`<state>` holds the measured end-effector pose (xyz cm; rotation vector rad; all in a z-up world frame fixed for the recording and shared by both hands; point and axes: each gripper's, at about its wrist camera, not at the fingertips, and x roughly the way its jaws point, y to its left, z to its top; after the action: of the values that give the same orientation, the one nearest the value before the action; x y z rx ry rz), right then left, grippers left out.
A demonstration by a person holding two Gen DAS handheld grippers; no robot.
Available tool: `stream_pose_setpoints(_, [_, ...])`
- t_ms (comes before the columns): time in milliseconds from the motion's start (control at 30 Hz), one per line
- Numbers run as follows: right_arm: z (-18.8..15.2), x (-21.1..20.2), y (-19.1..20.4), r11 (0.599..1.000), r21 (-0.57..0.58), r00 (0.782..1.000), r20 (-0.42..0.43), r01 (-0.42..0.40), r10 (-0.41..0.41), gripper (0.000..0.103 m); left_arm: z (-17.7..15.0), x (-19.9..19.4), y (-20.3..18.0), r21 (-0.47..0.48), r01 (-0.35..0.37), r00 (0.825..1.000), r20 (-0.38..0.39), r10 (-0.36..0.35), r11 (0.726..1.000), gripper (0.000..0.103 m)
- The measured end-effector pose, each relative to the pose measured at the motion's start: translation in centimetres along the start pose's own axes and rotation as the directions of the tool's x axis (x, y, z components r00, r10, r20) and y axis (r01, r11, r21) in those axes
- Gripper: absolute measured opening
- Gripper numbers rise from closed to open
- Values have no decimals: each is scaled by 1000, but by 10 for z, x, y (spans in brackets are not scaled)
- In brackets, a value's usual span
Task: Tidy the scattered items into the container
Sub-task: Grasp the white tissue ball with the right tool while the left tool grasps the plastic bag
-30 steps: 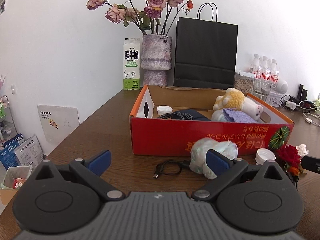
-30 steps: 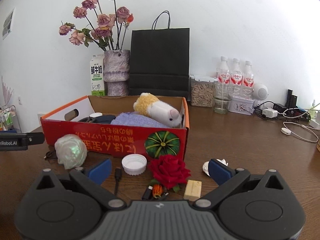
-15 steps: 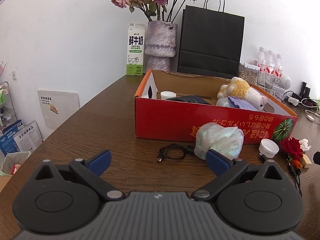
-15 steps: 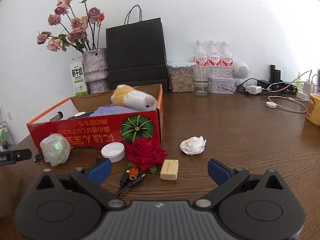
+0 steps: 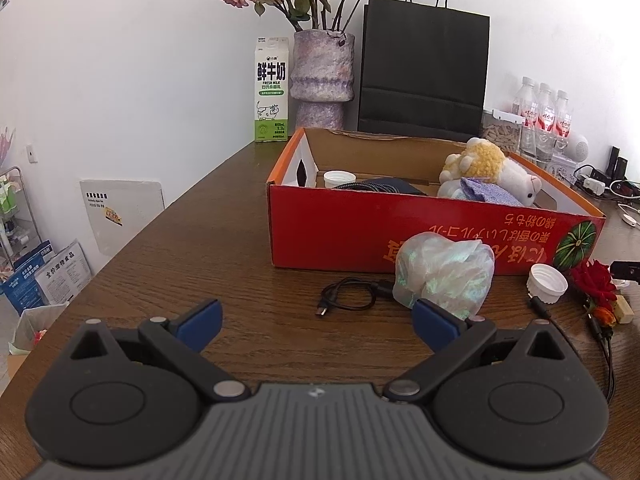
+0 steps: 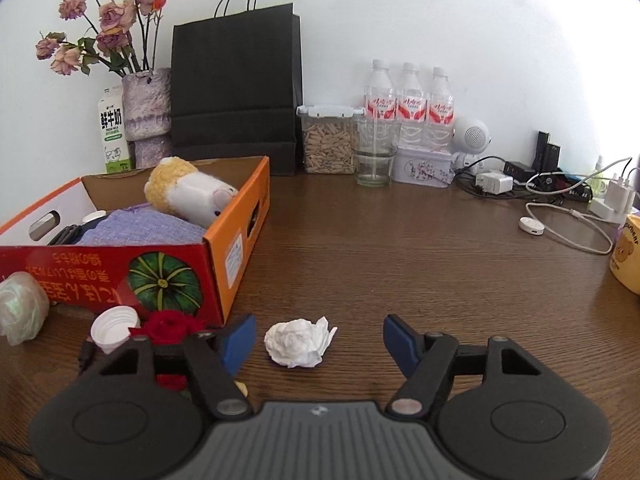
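A red cardboard box (image 5: 400, 236) (image 6: 120, 268) holds a plush toy (image 5: 492, 168), a purple cloth, a white cap and a dark item. In front of it lie a crumpled plastic bag (image 5: 442, 272), a black cable (image 5: 348, 300), a white cap (image 5: 547, 282), a red rose (image 5: 592, 278) and a small tan block (image 5: 624, 314). My left gripper (image 5: 316, 318) is open and empty, short of the cable. My right gripper (image 6: 318, 338) is open, with a crumpled white tissue (image 6: 300, 342) between its fingertips; the rose (image 6: 168, 324) lies beside its left finger.
At the back stand a milk carton (image 5: 272, 90), a vase of dried roses (image 5: 322, 76), a black paper bag (image 6: 236, 88), a jar, a glass (image 6: 374, 160), three water bottles (image 6: 408, 100) and chargers with cables (image 6: 560, 216). A yellow mug (image 6: 628, 256) is at far right.
My right gripper has swung right and forward, from facing the rose and cap to framing the white tissue. My left gripper has drawn back slightly and now faces the cable and the bag.
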<state>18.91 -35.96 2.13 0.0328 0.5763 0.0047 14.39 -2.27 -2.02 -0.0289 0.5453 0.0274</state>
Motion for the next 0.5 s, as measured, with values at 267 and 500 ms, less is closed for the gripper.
stream_pose_setpoints(267, [-7, 6, 8, 997, 1, 996, -48, -73, 72, 17, 0, 3, -3, 10, -17, 1000, -15, 17, 1000, 103])
stream_pose_setpoints(500, [-9, -16, 18, 998, -48, 998, 57, -30, 33, 17, 0, 0, -6, 30, -10, 1000, 3, 10, 1000, 103])
